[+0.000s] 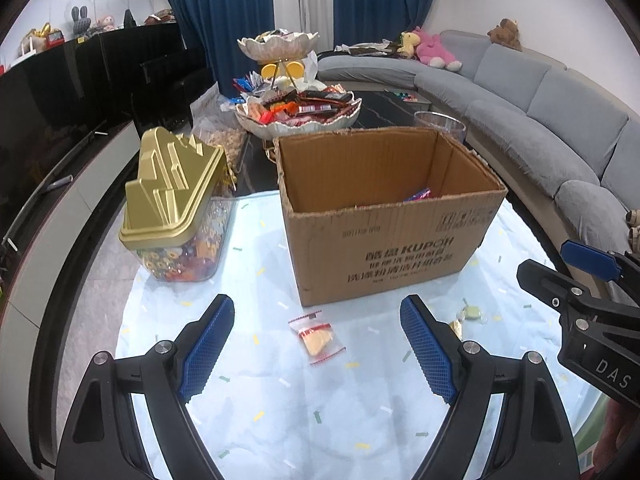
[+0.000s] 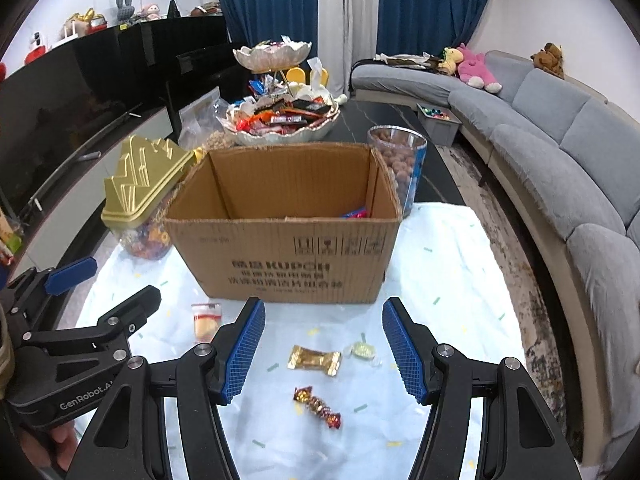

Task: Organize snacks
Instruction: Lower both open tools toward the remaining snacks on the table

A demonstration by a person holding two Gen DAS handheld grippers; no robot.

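Note:
An open cardboard box (image 1: pixel 384 236) (image 2: pixel 288 264) stands on a pale sheet with a few wrapped snacks at its bottom. In front of it lies a clear packet with a yellow cake (image 1: pixel 318 338) (image 2: pixel 206 320). My left gripper (image 1: pixel 316 344) hovers open over that packet, nothing between its blue pads. My right gripper (image 2: pixel 324 348) is open above a gold-wrapped candy (image 2: pixel 315 360), with a pale green candy (image 2: pixel 362 351) (image 1: pixel 470 313) beside it and a red-gold twisted candy (image 2: pixel 318 406) nearer to me. Neither gripper touches a snack.
A gold-lidded jar of sweets (image 1: pixel 176 208) (image 2: pixel 140 200) stands left of the box. Behind it are a tiered snack dish (image 1: pixel 298 114) (image 2: pixel 280 120), a clear jar of brown balls (image 2: pixel 398 164) and a grey bin (image 2: pixel 438 122). A grey sofa (image 1: pixel 540 112) curves along the right; a hand (image 2: pixel 48 448) holds the left gripper.

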